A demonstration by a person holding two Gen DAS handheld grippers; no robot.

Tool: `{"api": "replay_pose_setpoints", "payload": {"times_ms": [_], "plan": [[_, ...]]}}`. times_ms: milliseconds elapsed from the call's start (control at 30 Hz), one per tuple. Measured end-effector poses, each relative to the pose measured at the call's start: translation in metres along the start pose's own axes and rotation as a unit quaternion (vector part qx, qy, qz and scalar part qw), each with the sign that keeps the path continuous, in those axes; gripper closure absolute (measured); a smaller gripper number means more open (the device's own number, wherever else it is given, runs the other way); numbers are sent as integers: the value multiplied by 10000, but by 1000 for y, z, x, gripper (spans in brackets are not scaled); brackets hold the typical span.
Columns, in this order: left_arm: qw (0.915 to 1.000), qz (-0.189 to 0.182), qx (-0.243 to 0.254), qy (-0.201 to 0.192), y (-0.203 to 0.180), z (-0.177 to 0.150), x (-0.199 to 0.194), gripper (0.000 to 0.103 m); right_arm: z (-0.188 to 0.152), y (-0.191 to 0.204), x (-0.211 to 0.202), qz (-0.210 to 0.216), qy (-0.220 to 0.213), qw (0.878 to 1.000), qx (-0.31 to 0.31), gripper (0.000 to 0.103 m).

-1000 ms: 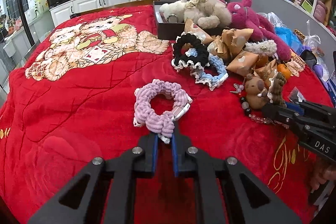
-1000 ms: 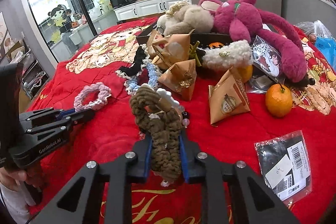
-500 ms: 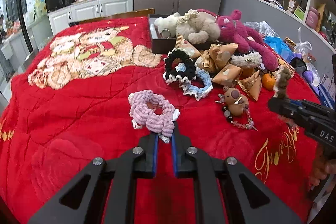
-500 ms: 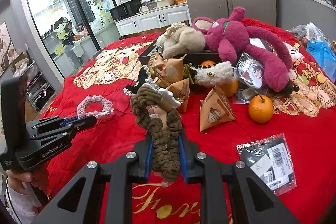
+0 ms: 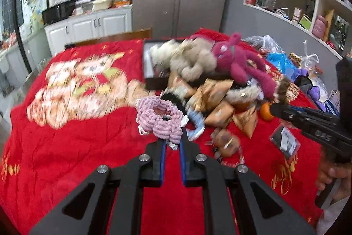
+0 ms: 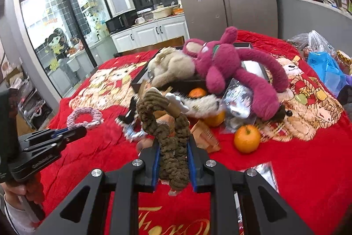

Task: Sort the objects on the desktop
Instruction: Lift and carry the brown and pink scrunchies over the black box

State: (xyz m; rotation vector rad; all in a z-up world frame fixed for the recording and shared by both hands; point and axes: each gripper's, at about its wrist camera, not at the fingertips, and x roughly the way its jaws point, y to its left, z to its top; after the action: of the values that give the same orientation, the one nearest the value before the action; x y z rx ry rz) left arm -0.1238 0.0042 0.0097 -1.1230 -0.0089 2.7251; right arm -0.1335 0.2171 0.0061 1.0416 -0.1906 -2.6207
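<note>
While each hand-held gripper pinches one: pink scrunchie (image 5: 161, 119) left, brown scrunchie (image 6: 165, 122) right; box (image 6: 193, 83) at 12 o'clock.

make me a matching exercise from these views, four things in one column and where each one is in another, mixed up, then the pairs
Things
1. pink knitted scrunchie
2. brown knitted scrunchie
3. magenta plush rabbit
4. loose orange with a stem

Places
A. lying on the red blanket, right of the right gripper's fingers
B. draped over the dark box at the far end of the pile
C. clamped in the left gripper
D. clamped in the right gripper

Pairs: 1-C, 2-D, 3-B, 4-A
</note>
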Motion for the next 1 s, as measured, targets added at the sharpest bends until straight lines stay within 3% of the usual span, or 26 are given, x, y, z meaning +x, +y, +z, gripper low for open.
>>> {"api": "replay_pose_setpoints", "payload": {"times_ms": [133, 467, 1000], "plan": [[9998, -101, 137, -118, -12, 24, 7, 92, 18, -18, 9, -171, 9, 9998, 141, 82], [9994, -269, 215, 104, -21, 71, 55, 92, 47, -54, 52, -393, 366, 9982, 267, 82], [9984, -284, 56, 487, -4, 105, 142, 92, 100, -71, 119, -553, 779, 9954, -28, 82]]}}
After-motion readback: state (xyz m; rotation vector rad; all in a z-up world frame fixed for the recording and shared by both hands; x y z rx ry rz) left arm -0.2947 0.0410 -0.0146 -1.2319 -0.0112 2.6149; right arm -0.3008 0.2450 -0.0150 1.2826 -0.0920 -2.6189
